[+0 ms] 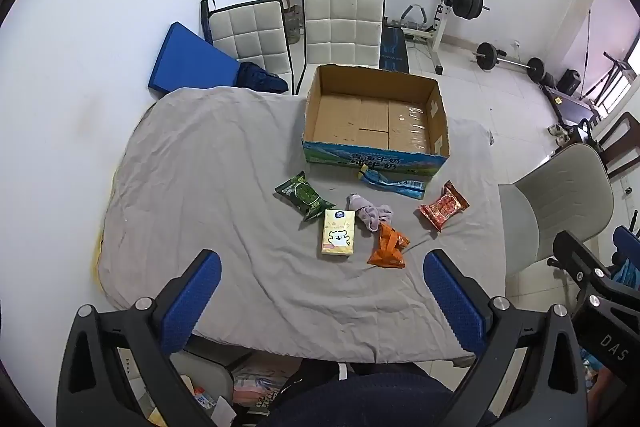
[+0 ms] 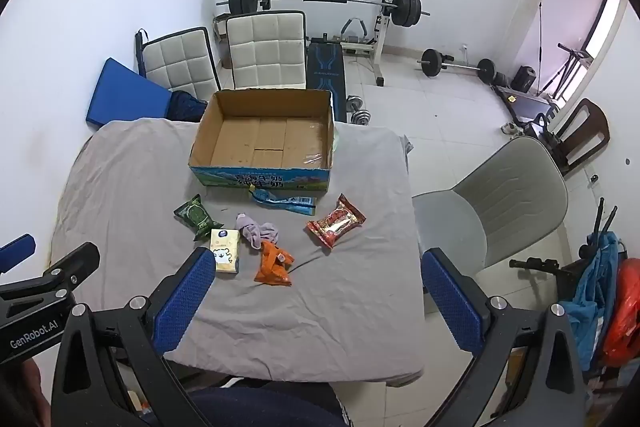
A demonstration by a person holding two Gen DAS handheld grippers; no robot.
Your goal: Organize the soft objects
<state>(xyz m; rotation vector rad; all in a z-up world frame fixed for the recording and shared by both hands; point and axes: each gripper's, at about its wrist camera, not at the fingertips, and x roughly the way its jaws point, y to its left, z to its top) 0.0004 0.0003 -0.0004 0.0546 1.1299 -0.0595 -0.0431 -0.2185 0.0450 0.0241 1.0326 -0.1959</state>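
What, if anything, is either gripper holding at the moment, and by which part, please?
Nothing is held. The left gripper and the right gripper both stand wide open above the near side of the table, with nothing between their pads.

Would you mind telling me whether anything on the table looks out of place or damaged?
Nothing looks damaged. The cardboard box is empty, while the soft packets and crumpled cloth lie scattered on the grey sheet.

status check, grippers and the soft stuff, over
Left gripper and right gripper open, empty, above the near table edge. Six soft items, including the orange packet, loose on the grey cloth; cardboard box empty. Nothing in the way.
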